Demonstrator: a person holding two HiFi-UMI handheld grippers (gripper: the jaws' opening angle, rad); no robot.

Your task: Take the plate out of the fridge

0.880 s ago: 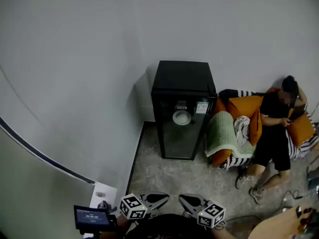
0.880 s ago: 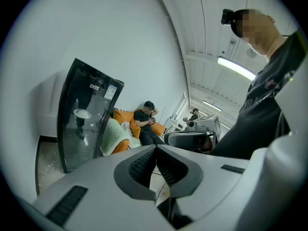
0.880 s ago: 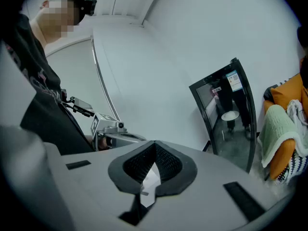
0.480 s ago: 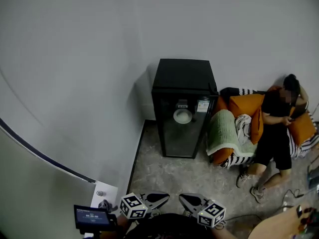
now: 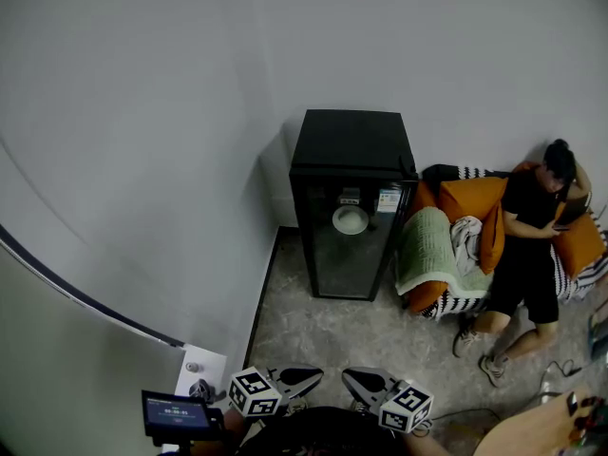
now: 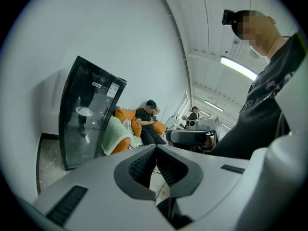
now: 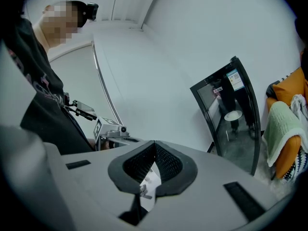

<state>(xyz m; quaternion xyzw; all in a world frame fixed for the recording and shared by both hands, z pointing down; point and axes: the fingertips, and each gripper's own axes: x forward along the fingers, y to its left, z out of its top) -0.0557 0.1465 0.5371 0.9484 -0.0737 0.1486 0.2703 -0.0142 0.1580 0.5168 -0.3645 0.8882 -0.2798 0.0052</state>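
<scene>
Left gripper (image 5: pixel 315 377) jaws were together, empty, right gripper (image 5: pixel 348 378) same, plate (image 5: pixel 351 219) sat inside black fridge (image 5: pixel 351 141), well apart from both.

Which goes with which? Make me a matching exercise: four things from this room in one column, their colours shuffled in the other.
Things:
1. fridge
2. plate
3. cushion
4. blanket

Colours:
A. orange
B. black
C. pale green
D. white

Pairs: 1-B, 2-D, 3-A, 4-C
</scene>
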